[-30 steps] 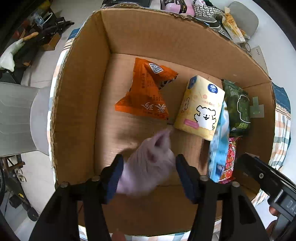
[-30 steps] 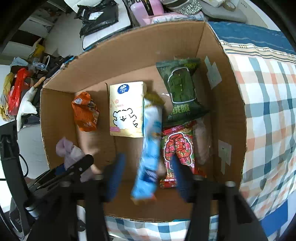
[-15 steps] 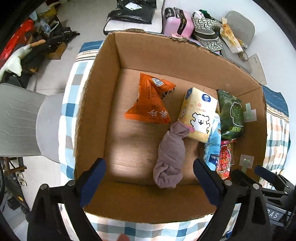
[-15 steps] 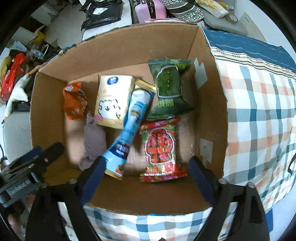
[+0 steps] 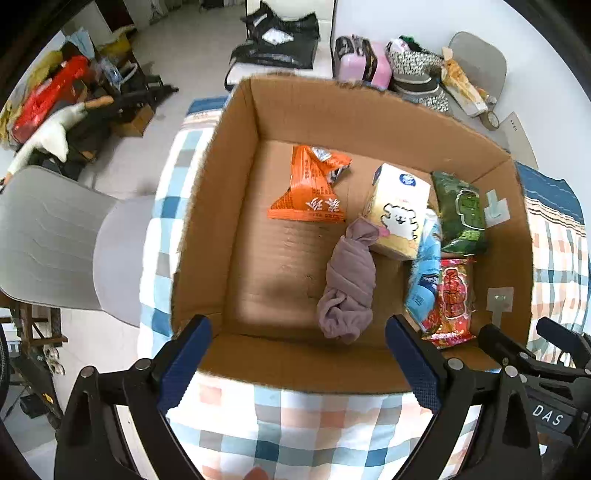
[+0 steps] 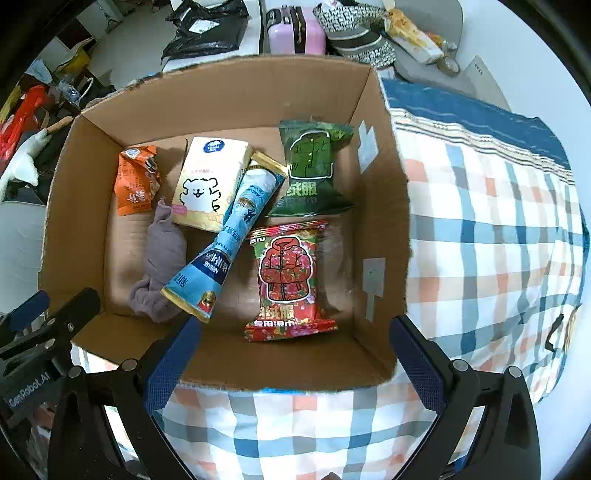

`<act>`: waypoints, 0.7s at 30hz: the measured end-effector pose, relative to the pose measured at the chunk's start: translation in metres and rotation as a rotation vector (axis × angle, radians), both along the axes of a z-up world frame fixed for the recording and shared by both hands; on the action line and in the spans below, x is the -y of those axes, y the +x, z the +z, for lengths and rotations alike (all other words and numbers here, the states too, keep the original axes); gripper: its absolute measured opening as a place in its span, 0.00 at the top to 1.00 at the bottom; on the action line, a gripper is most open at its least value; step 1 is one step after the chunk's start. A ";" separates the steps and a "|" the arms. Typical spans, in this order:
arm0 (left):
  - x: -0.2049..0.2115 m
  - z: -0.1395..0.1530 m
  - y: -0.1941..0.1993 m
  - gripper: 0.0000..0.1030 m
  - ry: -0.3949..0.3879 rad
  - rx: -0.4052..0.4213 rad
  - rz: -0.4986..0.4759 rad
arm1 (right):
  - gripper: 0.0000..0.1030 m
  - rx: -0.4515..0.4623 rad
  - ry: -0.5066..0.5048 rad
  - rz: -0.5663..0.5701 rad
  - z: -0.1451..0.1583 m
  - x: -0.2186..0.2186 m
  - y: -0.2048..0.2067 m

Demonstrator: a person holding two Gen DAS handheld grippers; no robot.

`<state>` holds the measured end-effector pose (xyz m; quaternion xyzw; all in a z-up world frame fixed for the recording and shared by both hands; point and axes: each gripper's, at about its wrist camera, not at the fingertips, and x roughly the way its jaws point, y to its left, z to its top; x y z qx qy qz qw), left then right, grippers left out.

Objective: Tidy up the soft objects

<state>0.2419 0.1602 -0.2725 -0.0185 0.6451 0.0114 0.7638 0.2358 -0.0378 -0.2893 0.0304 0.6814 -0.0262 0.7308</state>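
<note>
An open cardboard box (image 5: 207,229) (image 6: 388,229) sits on a checked cloth. Inside lie a rolled mauve sock (image 5: 349,284) (image 6: 160,266), an orange packet (image 5: 314,184) (image 6: 136,181), a yellow tissue pack with a dog drawing (image 5: 399,210) (image 6: 210,184), a long blue packet (image 5: 424,266) (image 6: 229,243), a green packet (image 5: 460,210) (image 6: 312,166) and a red packet (image 5: 448,299) (image 6: 286,277). My left gripper (image 5: 299,365) is open and empty above the box's near wall. My right gripper (image 6: 295,365) is open and empty above the near wall too.
The checked cloth (image 6: 491,236) spreads to the right of the box. A grey chair (image 5: 55,240) stands to the left. Bags, a pink case (image 6: 295,26) and clutter lie on the floor beyond the box.
Both grippers opened and pulled back up out of the box. The sock dropped from the left one and the blue packet from the right one; both now lie on the box floor.
</note>
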 end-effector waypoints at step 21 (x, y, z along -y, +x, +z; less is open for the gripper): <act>0.020 0.178 -0.115 0.07 0.057 0.348 -0.010 | 0.00 0.355 0.026 0.013 0.181 0.015 -0.114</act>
